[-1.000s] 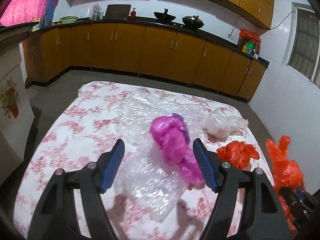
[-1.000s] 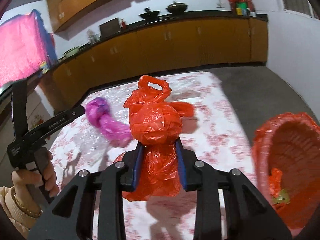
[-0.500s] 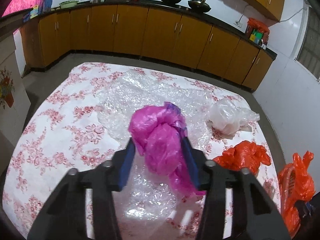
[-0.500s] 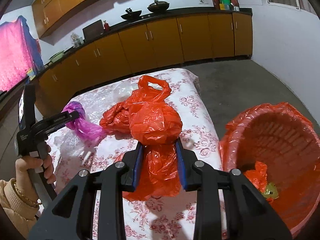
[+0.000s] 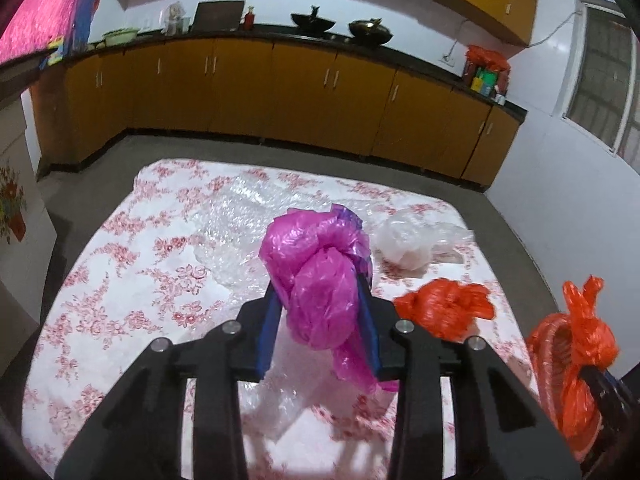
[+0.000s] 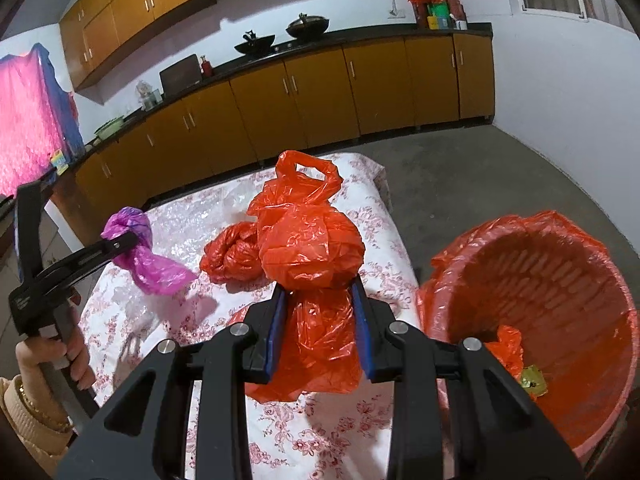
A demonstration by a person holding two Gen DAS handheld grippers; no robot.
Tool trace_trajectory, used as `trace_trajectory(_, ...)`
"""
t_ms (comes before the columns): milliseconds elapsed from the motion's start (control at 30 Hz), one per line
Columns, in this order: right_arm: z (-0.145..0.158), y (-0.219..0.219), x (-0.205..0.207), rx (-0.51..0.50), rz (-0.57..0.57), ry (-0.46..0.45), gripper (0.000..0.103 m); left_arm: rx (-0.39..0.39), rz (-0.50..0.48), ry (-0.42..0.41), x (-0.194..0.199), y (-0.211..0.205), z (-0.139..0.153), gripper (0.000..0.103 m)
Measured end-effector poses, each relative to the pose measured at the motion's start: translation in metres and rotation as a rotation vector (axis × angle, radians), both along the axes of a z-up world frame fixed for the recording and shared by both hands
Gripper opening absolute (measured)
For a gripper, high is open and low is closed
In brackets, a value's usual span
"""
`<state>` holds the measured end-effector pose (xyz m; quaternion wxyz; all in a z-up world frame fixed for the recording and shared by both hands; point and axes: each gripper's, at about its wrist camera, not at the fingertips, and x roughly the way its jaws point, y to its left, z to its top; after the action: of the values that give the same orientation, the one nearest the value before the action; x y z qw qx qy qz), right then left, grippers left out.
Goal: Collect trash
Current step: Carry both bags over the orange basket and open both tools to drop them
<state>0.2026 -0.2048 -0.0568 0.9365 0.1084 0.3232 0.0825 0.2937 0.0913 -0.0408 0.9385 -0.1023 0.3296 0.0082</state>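
Observation:
My left gripper (image 5: 320,320) is shut on a crumpled pink plastic bag (image 5: 320,276) and holds it above the floral tablecloth (image 5: 120,280); the bag also shows in the right wrist view (image 6: 148,256). My right gripper (image 6: 318,328) is shut on a knotted orange plastic bag (image 6: 308,248), held over the table's right edge beside the orange-lined trash basket (image 6: 560,248). The orange bag also shows in the left wrist view (image 5: 584,352). A second crumpled orange bag (image 5: 448,308) and a white bag (image 5: 408,244) lie on the table.
Clear bubble wrap (image 5: 240,236) is spread over the middle of the table. The basket holds an orange scrap and a yellow wrapper (image 6: 532,378). Wooden kitchen cabinets (image 5: 280,92) line the far wall, with grey floor between them and the table.
My left gripper closed on the pink bag and lifted it off the bubble wrap. My right gripper carried the orange bag to the right, toward the basket.

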Motion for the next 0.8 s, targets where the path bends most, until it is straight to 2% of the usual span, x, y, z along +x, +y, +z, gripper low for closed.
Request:
trace_trajectory(433,0.025,-0.046,-0.032,-0.028,-0.124,-0.049,0.031,-0.002,-0.176,-0.059,-0.045,-0.056,0.042,0.036)
trace_trajectory(800,0.027,-0.092,-0.054,-0.021,-0.241,-0.055,0.031,0.024,-0.352,-0.091,-0.068,-0.123,0.049,0.036)
